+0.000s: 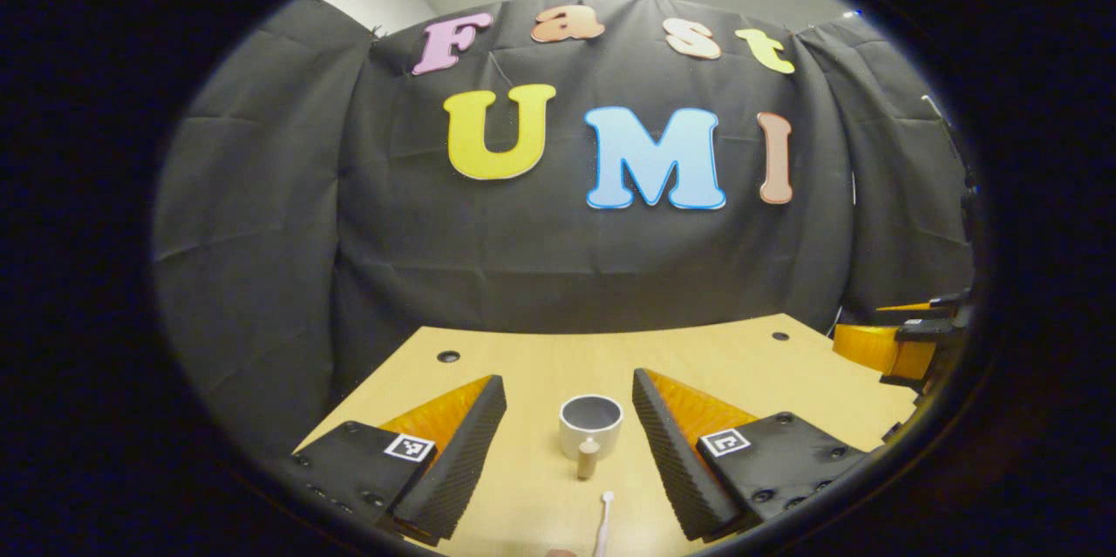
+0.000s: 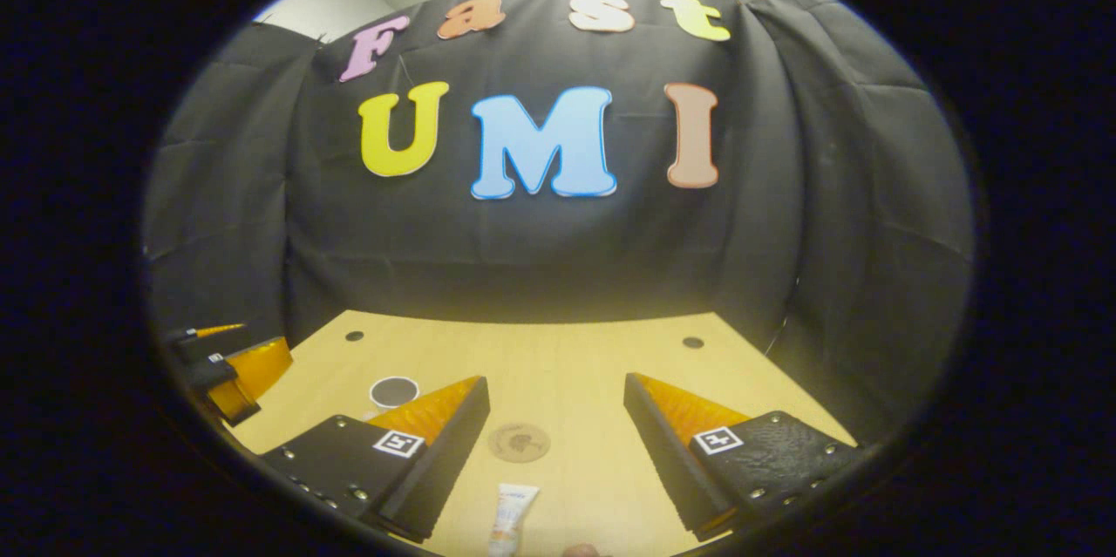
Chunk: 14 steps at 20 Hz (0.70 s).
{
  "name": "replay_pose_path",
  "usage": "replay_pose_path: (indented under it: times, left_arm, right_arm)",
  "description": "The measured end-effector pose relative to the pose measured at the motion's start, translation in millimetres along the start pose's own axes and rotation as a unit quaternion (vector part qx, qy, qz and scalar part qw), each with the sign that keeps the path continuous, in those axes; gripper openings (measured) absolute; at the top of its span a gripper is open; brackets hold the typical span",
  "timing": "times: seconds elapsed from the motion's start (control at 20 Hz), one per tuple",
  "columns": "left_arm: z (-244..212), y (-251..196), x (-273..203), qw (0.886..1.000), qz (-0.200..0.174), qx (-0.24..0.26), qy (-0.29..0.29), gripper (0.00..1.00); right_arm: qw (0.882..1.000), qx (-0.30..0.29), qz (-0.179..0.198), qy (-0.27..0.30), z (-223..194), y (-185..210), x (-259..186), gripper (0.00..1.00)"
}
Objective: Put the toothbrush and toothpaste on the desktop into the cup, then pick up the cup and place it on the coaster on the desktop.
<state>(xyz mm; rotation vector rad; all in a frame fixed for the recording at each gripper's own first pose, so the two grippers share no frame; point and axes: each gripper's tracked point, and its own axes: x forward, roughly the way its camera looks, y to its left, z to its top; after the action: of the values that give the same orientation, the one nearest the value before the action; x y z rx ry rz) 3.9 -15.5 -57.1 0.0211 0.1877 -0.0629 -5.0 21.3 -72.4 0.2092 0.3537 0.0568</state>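
Both tools [image 1: 568,452] [image 2: 556,452] gape (empty) above toothbrush [image 1: 603,520], toothpaste [image 2: 511,518].

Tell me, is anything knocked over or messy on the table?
Nothing stands out. The cup stands upright, the toothbrush lies flat on the desktop in front of it, and the toothpaste lies near the coaster. Nothing looks spilled or broken, and both claws are open.
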Motion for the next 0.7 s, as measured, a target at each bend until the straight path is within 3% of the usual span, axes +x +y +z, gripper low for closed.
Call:
replay_pose_path:
  times: [0.05, 0.15, 0.2, 0.3, 0.4, 0.5, 0.55, 0.7]
  left_arm:
    - [-7, -3, 2, 1.0, -0.005, 0.002, 0.013, 0.95]
    - [-26, -8, 7, 0.999, -0.014, 0.004, 0.045, 0.95]
    - [-37, -10, 8, 0.998, -0.017, 0.006, 0.062, 1.0]
    - [-59, -15, 13, 0.995, -0.025, 0.006, 0.097, 0.95]
    - [-82, -19, 16, 0.99, -0.031, 0.003, 0.136, 1.0]
    - [-103, -21, 17, 0.984, -0.035, -0.007, 0.172, 1.0]
    - [-113, -23, 17, 0.981, -0.038, -0.014, 0.19, 0.95]
    - [-137, -23, 17, 0.971, -0.037, -0.029, 0.235, 1.0]
  right_arm:
    - [1.0, 0.012, 0.002, 0.025, -11, 1, 3, 0.96]
    - [0.997, 0.024, 0.003, 0.071, -33, 1, 10, 0.96]
    - [0.995, 0.024, 0.001, 0.092, -42, 0, 13, 0.96]
    - [0.992, 0.02, -0.006, 0.127, -60, -3, 19, 0.97]
    - [0.987, 0.019, -0.007, 0.16, -79, -5, 20, 0.97]
    - [0.982, 0.017, -0.004, 0.19, -96, -4, 23, 0.97]
    - [0.979, 0.014, -0.003, 0.204, -107, -3, 24, 0.97]
    - [0.972, 0.008, 0.005, 0.235, -124, 5, 23, 0.97]
